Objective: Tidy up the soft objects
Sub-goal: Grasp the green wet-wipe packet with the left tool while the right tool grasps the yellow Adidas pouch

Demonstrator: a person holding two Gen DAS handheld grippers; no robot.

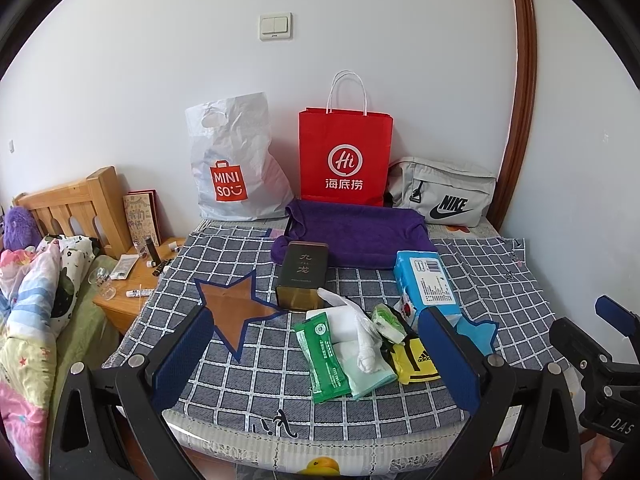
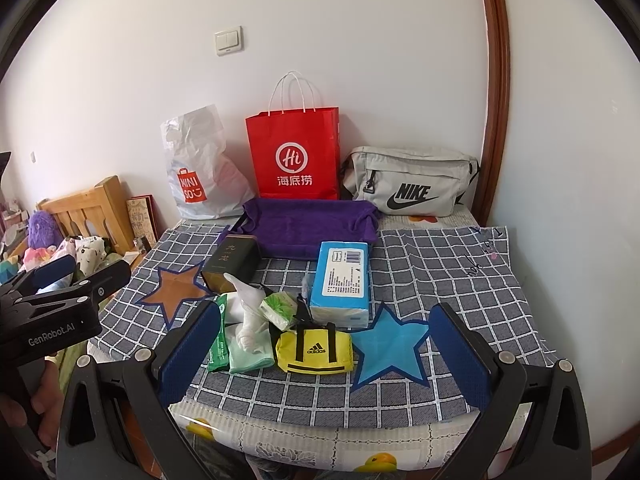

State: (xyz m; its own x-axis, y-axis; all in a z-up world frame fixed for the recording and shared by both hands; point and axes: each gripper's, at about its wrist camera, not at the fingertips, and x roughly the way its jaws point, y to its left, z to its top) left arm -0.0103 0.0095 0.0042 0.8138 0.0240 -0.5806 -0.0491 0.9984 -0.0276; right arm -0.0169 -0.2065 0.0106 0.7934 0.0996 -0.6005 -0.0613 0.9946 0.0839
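Small soft items lie on a checked cloth point(image 2: 440, 280): a green wipes pack point(image 1: 318, 356), a mint cloth point(image 1: 370, 378), a knotted white plastic bag point(image 1: 366, 344), a green tissue pack point(image 2: 280, 306), a yellow Adidas pouch point(image 2: 314, 350) and a blue tissue pack point(image 2: 342, 280). A purple towel point(image 2: 312, 226) lies behind them. My left gripper point(image 1: 316, 354) is open over the near edge, in front of the pile. My right gripper point(image 2: 324, 354) is open, framing the yellow pouch and a blue star patch point(image 2: 390, 346). Both are empty.
A dark tin box point(image 1: 302, 276) stands by a brown star patch point(image 1: 236, 308). A Miniso bag point(image 1: 236, 164), a red paper bag point(image 1: 344, 156) and a grey Nike bag point(image 1: 444, 192) lean on the wall. A bedside table point(image 1: 132, 280) and a bed lie left.
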